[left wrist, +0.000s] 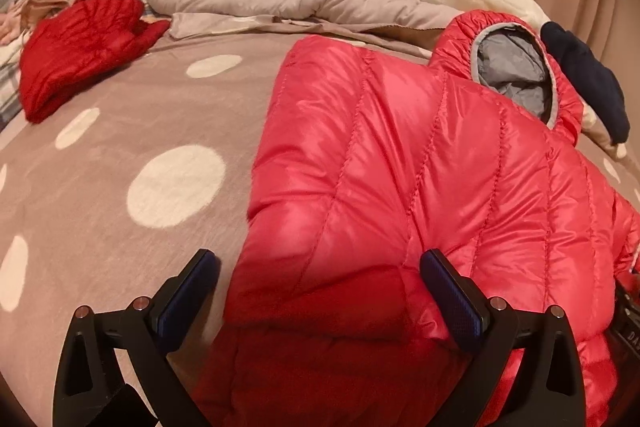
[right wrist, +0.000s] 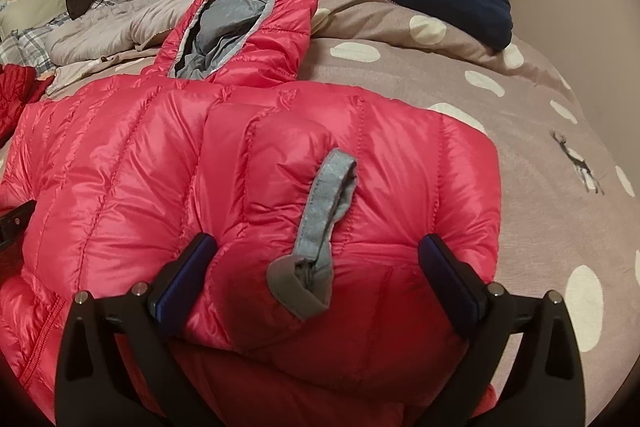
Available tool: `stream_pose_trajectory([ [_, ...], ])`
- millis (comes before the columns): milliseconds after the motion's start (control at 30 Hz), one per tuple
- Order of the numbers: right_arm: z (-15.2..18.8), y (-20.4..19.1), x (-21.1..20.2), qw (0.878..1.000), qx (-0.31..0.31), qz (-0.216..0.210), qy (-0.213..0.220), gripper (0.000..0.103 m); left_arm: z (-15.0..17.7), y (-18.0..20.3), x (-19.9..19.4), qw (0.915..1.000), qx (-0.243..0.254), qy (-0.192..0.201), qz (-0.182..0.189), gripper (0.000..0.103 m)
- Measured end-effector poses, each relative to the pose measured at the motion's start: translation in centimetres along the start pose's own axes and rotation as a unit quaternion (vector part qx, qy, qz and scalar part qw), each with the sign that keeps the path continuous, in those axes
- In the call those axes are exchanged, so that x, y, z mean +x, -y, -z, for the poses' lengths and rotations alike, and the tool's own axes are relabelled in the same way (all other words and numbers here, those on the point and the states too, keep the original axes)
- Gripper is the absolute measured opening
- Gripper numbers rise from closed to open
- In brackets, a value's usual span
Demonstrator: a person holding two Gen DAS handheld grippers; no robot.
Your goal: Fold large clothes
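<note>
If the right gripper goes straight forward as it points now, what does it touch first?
Most likely the sleeve's grey cuff on the pink puffer jacket; it lies between the open right gripper fingers, though depth is unclear.

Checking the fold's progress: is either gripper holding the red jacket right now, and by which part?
Nothing is held. The left gripper and right gripper both stand open over the jacket, pads not pressing it.
</note>
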State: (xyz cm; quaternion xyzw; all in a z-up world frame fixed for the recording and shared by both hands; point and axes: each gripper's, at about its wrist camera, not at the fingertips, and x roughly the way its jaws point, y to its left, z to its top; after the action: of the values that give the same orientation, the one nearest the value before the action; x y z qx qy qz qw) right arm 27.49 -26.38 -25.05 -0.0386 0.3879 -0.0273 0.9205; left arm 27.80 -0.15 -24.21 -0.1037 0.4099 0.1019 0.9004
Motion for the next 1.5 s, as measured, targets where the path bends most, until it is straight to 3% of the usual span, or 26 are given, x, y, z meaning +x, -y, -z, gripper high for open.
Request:
stream_pose_trajectory([
  [133,0.2,0.1,-0.4,1.0,-0.001,0.01,0.001,0.102,0.4,-1.3,-0.3,0.9992,-0.031,-0.005,0.024,0.102],
  [700,1.9,0.9,-1.9,1.0,0.017,0.006,0.003,0.102,1.6,-1.9,-1.4,0.999,-0.034,-0.004,0.029,0.102],
  [867,1.4,0.9,-2.5,1.0,0.018,0.008,-0.009,0.102,1.2,-2.6,-2.8,0.9975,-0.042,-0.008,0.056,0.101],
  [967,0.3,2.0,-4.9,0.999,0.045,-0.007,0.009,0.102,0.3,-4.2,-5.6,0.9951,-0.068,0.038,0.062,0.096],
  [1067,-2.4,3.5,-7.5,0.995,0.083,-0.045,0.035,0.102,-1.0,-5.4,-8.2,0.9927,-0.068,0.1,0.003,0.095],
  [1133,-4.7,4.0,-8.5,0.994,0.097,-0.043,0.038,0.103,-1.3,-6.4,-9.2,0.9845,-0.096,0.143,-0.032,0.087],
  [1167,-5.9,4.1,-8.9,0.993,0.104,-0.041,0.044,0.103,-1.6,-7.0,-9.2,0.9806,-0.119,0.149,-0.047,0.077],
  [1200,-7.1,4.2,-9.2,0.992,0.11,-0.042,0.052,0.103,-1.9,-7.3,-9.0,0.9804,-0.129,0.141,-0.049,0.067],
  [1233,-8.6,4.2,-9.2,0.991,0.114,-0.047,0.057,0.103,-2.3,-7.6,-8.5,0.9814,-0.139,0.129,-0.031,0.063],
  [1300,-10.9,3.7,-9.0,0.99,0.117,-0.054,0.063,0.103,-2.9,-7.5,-8.1,0.9834,-0.134,0.122,-0.005,0.045],
  [1367,-13.3,2.8,-8.1,0.992,0.102,-0.05,0.063,0.103,-3.2,-7.1,-8.2,0.982,-0.112,0.143,-0.051,0.033],
  [1433,-16.0,1.5,-6.1,0.995,0.084,-0.037,0.048,0.103,-2.9,-7.2,-8.4,0.9742,-0.1,0.174,-0.103,0.032],
  [1467,-16.7,1.3,-5.3,0.995,0.082,-0.033,0.042,0.103,-2.8,-7.7,-8.3,0.97,-0.105,0.18,-0.126,0.032],
  [1500,-17.7,0.9,-4.1,0.996,0.081,-0.032,0.035,0.103,-3.0,-8.5,-7.9,0.9709,-0.119,0.165,-0.127,0.032],
])
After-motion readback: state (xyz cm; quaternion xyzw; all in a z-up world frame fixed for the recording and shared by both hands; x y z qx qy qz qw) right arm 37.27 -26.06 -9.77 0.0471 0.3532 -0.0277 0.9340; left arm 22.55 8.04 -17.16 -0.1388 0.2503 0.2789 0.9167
